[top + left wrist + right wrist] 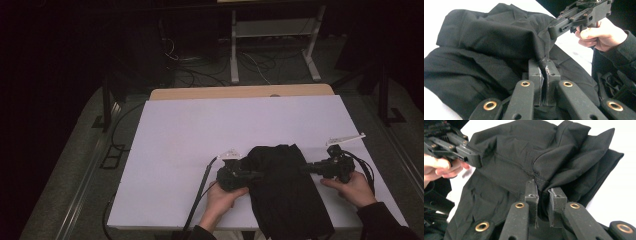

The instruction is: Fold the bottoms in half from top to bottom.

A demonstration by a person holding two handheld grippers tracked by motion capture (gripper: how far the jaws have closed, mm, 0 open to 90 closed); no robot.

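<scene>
The left gripper [543, 65] is clamping the black garment [285, 190]'s edge, the right gripper [545, 188]'s jaws are standing slightly apart around a seam, and the limp, light cloth is likely best pinched at hems.

Black garment [285, 185], rumpled, on white table's near edge

White table [200, 130], black garment [285, 190] bunched near front edge, rt of ctr
</scene>
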